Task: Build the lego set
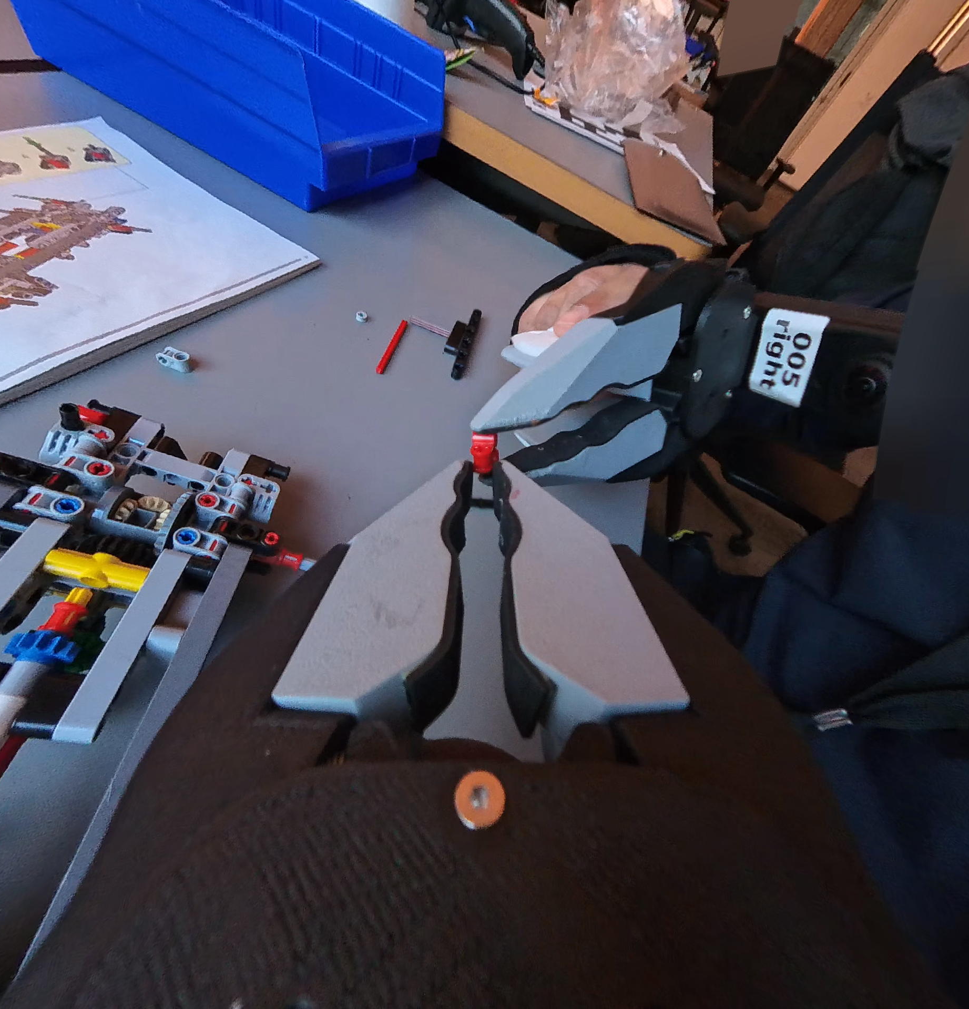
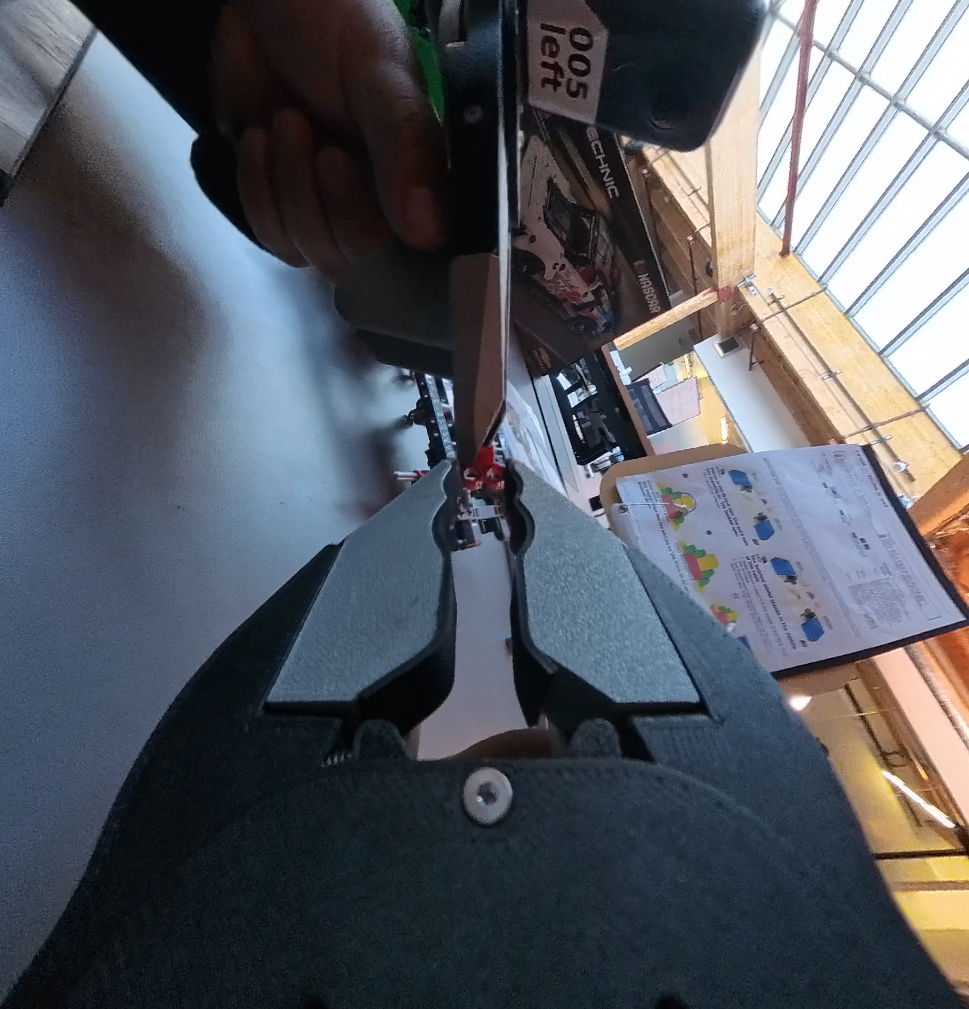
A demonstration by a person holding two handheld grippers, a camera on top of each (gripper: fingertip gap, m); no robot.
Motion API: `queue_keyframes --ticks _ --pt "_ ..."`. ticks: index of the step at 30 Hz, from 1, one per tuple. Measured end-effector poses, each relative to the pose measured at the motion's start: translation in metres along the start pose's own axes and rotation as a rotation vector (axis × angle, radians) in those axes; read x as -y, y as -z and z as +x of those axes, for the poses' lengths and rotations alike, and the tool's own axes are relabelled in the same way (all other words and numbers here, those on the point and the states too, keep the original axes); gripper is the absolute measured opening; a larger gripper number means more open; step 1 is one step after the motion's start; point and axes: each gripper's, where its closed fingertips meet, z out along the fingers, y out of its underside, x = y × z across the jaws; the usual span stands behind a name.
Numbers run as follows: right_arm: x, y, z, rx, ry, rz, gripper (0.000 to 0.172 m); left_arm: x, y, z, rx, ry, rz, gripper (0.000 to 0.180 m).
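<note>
Your left claw (image 1: 481, 474) sits at the centre of the left wrist view, its 2 black pads nearly together and pinching the lower end of a small red connector piece (image 1: 483, 451) held above the grey tabletop (image 1: 329, 404). Your right claw (image 1: 498, 445) comes in from the right of that frame, its upper and lower fingertips closed on the top and side of the same red piece; in the right wrist view that piece (image 2: 482, 474) sits between its own pads. Each claw body carries a white sticker (image 1: 787, 357) with printed writing. At the lower left of the left wrist view lies a partly built grey, black and red brick model (image 1: 132, 513), and an open instruction booklet (image 1: 143, 256) at the upper left, with a blue plastic bin (image 1: 263, 93) above it. Near the centre lie a red axle (image 1: 392, 346), a black beam (image 1: 464, 344) and a small grey connector (image 1: 174, 359). In the right wrist view a printed sheet (image 2: 799, 551) hangs at right.
</note>
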Motion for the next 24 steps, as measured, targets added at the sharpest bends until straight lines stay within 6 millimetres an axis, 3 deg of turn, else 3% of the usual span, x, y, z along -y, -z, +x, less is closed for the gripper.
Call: queue_keyframes --ticks 5,8,12,15,18,24 --pt "-0.014 0.000 0.003 0.077 -0.189 -0.004 0.014 0.004 -0.010 -0.009 -0.020 0.016 0.071 0.004" --pt "-0.015 0.005 0.003 0.190 -0.395 0.047 0.028 0.007 -0.017 -0.013 0.010 -0.043 0.109 0.005" --pt "-0.023 0.013 0.019 0.231 -0.621 0.103 0.025 0.029 -0.013 -0.005 0.124 -0.309 0.267 0.004" --pt "-0.030 0.018 0.034 0.271 -0.808 0.149 0.023 0.030 -0.014 0.001 0.181 -0.456 0.290 0.004" --pt "-0.036 0.021 0.044 0.307 -0.953 0.187 0.022 0.035 -0.009 -0.003 0.193 -0.425 0.336 0.003" --pt "-0.044 0.019 0.041 0.324 -1.009 0.180 0.021 0.042 0.001 -0.011 0.163 -0.326 0.398 0.004"
